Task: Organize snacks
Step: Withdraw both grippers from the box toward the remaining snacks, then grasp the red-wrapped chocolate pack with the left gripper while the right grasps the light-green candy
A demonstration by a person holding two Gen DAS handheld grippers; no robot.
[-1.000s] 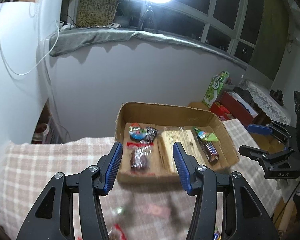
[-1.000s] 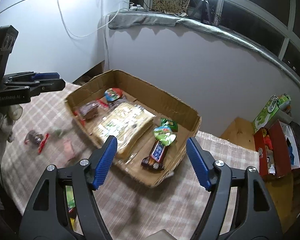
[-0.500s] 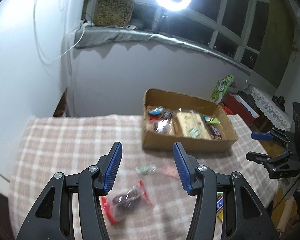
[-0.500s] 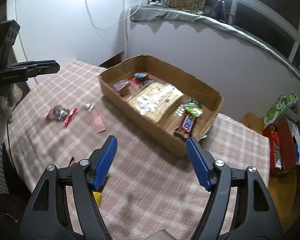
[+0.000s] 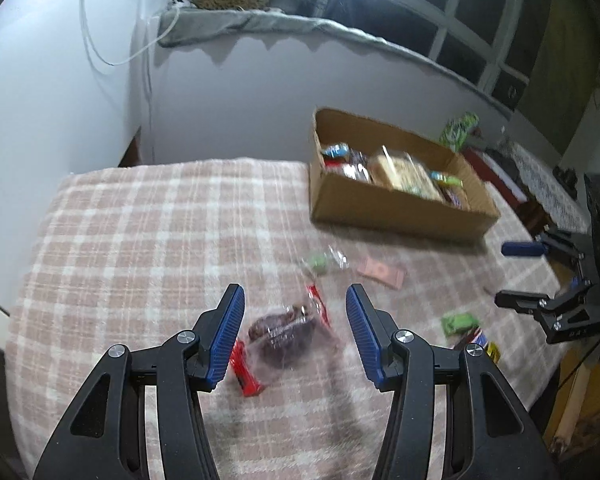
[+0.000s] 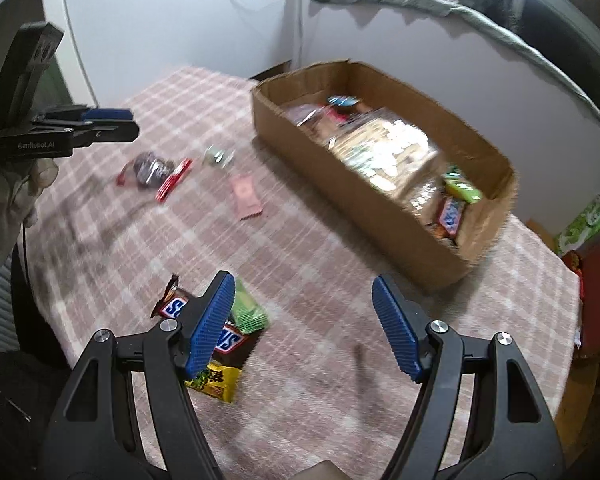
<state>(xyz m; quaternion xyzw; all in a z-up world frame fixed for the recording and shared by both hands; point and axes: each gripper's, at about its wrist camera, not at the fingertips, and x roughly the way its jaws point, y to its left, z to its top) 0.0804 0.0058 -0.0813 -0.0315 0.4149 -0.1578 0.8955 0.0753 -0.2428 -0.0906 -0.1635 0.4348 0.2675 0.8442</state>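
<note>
A cardboard box [image 5: 396, 216] [image 6: 380, 220] with several snacks inside stands at the far right of the checked tablecloth. My left gripper [image 5: 294, 322] is open and empty, above a clear bag of dark snacks with red ends [image 5: 284, 334] [image 6: 154, 168]. My right gripper [image 6: 302, 322] is open and empty. Its left finger hangs over a Snickers bar [image 6: 220, 340], a green packet [image 6: 250, 314] and a yellow packet [image 6: 214, 384]. A small green candy [image 5: 320, 262] [image 6: 218, 156] and a pink packet [image 5: 380, 272] [image 6: 246, 196] lie between the bag and the box.
The table's edges [image 5: 32, 264] drop off at left and front. A wall and window sill [image 5: 260, 24] run behind the table. Green and red boxes [image 6: 584, 224] stand beyond the right edge. The right gripper also shows in the left wrist view [image 5: 540, 276].
Both grippers have pulled back from the box and swung left and down over the loose snacks on the cloth. Both stayed open.
</note>
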